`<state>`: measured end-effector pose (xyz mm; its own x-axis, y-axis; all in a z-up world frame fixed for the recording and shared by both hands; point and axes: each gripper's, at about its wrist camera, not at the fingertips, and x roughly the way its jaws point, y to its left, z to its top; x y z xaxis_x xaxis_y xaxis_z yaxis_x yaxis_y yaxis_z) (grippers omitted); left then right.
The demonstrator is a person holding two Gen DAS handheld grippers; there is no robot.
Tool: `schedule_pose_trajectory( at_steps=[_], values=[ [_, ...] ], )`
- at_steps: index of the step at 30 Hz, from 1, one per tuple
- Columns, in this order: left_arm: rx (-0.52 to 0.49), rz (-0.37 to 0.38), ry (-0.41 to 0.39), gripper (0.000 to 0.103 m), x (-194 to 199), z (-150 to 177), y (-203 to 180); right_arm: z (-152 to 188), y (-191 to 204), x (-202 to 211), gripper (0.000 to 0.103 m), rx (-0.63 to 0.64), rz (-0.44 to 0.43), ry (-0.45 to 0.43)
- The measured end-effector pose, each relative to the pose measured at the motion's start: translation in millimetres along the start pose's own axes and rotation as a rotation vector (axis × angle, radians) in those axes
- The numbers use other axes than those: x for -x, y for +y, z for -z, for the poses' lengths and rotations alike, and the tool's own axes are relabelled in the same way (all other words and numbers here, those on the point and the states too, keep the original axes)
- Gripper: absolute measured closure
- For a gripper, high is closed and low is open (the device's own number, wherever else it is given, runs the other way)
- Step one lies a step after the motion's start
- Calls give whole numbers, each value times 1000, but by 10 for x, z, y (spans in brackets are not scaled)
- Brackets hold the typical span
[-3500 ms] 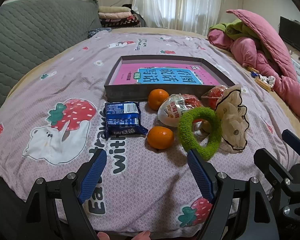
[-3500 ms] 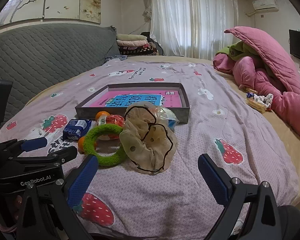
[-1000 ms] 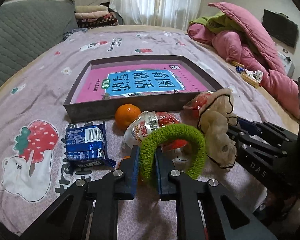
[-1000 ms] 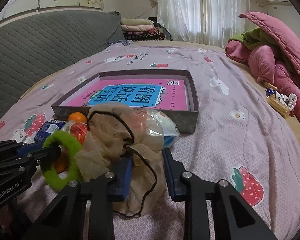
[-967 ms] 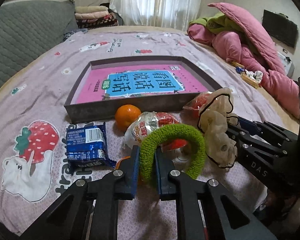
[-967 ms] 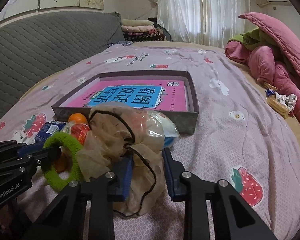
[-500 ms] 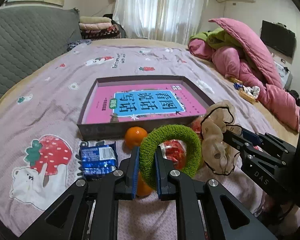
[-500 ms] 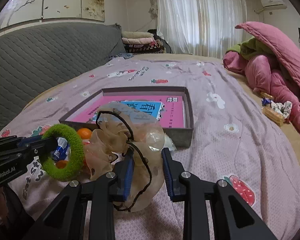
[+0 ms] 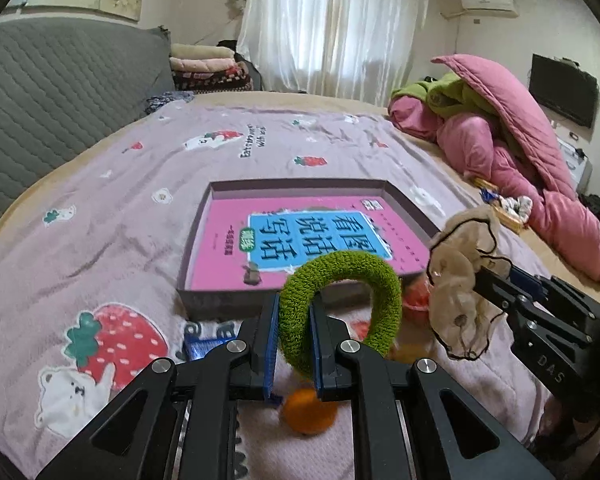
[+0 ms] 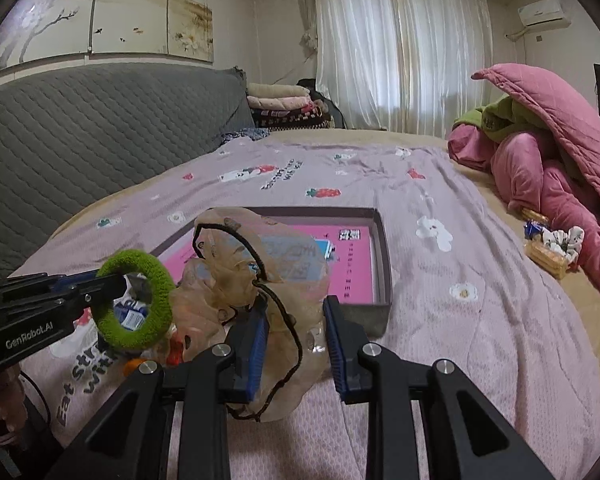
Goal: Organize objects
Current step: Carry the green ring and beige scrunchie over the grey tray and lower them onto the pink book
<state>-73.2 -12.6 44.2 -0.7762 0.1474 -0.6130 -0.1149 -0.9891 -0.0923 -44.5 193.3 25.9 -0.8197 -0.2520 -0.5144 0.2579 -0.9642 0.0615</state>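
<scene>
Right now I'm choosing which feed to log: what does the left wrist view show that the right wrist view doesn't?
Only the left wrist view: a whole orange under its fingers, and the TV. Only the right wrist view: the painted wall panels. Both: green scrunchie in the left gripper, beige scrunchie in the right gripper, and the grey tray.

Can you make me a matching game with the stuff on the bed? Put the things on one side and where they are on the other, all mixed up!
Things:
1. green fuzzy hair ring
2. beige frilly scrunchie
3. pink book
4. orange

Places:
A. lying inside the grey tray
B. pinched in the right gripper
C. on the bedsheet, below the left gripper
D. pinched in the left gripper

Pairs: 1-D, 2-B, 3-A, 4-C
</scene>
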Motion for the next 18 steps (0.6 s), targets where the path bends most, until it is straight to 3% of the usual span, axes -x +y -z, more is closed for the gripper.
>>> schedule_pose_trajectory(
  at_steps=[18],
  values=[
    [26,-10,-33,89,-347,-358,255,-297,-109,-239,75,-10,32,-42]
  ],
)
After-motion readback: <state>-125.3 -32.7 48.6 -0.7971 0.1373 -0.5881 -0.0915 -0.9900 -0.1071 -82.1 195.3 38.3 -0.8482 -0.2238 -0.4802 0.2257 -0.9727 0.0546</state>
